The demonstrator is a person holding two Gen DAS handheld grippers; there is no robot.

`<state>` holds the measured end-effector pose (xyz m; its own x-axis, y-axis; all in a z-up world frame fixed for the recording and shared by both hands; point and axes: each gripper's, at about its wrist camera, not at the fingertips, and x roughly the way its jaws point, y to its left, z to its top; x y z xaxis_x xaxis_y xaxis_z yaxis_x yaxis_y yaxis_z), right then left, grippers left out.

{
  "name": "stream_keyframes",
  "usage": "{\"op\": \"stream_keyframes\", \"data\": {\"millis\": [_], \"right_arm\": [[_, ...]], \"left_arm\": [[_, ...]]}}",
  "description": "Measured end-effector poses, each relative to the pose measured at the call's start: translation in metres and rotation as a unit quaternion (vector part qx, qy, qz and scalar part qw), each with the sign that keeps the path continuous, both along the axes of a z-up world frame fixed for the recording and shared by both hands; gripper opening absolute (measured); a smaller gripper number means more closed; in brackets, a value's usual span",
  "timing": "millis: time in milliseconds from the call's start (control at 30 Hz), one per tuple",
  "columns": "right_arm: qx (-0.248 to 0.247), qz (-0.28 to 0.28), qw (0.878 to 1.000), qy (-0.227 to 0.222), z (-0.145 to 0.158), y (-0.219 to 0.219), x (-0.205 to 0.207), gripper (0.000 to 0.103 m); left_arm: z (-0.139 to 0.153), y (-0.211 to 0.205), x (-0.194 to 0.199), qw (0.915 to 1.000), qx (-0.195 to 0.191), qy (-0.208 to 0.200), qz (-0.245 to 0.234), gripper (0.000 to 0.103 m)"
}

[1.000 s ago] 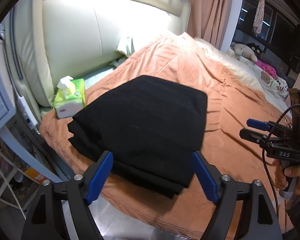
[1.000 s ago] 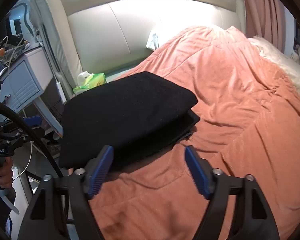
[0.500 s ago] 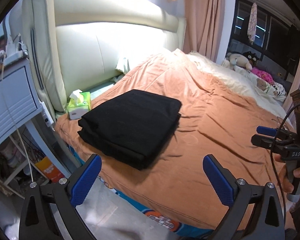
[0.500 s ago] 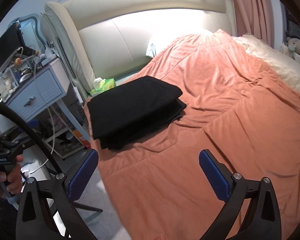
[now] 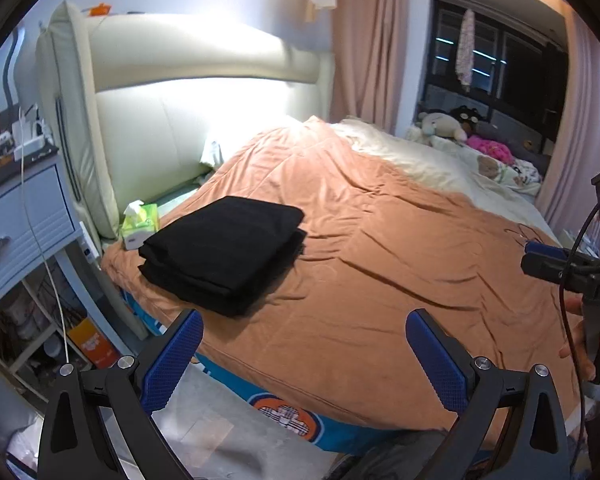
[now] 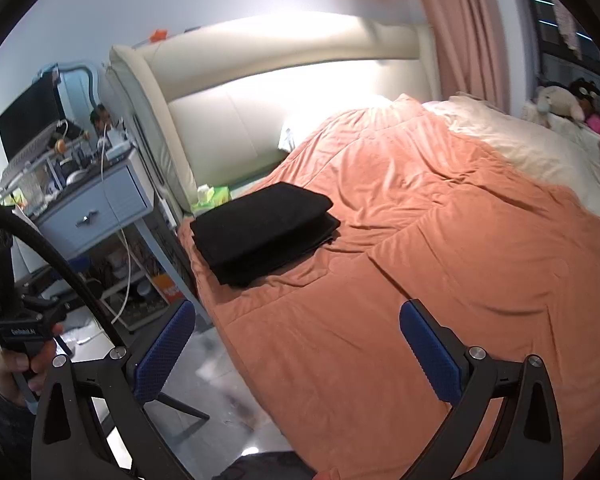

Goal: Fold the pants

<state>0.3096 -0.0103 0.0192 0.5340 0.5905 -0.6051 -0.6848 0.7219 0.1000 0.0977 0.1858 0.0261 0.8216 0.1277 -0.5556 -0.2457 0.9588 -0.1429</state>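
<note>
pants: black pants (image 5: 224, 254) are sitting folded into a neat stacked rectangle on the orange blanket (image 5: 380, 264), near the bed's corner by the headboard, just beside a green tissue box (image 5: 140, 224)
where vs fingers: well ahead of both pairs of fingers and off to their left, nothing touching it
left gripper (image 5: 304, 354): fingers are gaping wide with nothing between them, just bed edge and floor showing in the gap; they've just been spreading
right gripper (image 6: 296, 350): same deal, fingers splayed fully apart and gripping nothing, having just been opening too
step: looks to me like the folding itself is done and both hands are hanging clear of the pile
next: honestly not much, I'd guess. Maybe a check that the stack's edges are lining up, otherwise leave it alone
</note>
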Motion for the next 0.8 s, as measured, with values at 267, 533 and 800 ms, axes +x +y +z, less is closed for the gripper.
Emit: {"op": "stream_keyframes", "data": {"millis": [267, 533, 800], "right_arm": [[0.012, -0.032, 0.999, 0.001, 0.012, -0.052, -0.066, 0.103], [0.005, -0.06, 0.998, -0.01, 0.018, -0.087, -0.126, 0.103], [0.028, -0.066, 0.997, -0.042, 0.022, -0.126, -0.191, 0.103]], "left_arm": [[0.011, -0.042, -0.032, 0.9992, 0.004, -0.02, -0.034, 0.102], [0.018, -0.085, -0.07, 0.997, 0.011, -0.038, -0.067, 0.102], [0.016, -0.12, -0.107, 0.9945, 0.018, -0.057, -0.086, 0.102]]}}
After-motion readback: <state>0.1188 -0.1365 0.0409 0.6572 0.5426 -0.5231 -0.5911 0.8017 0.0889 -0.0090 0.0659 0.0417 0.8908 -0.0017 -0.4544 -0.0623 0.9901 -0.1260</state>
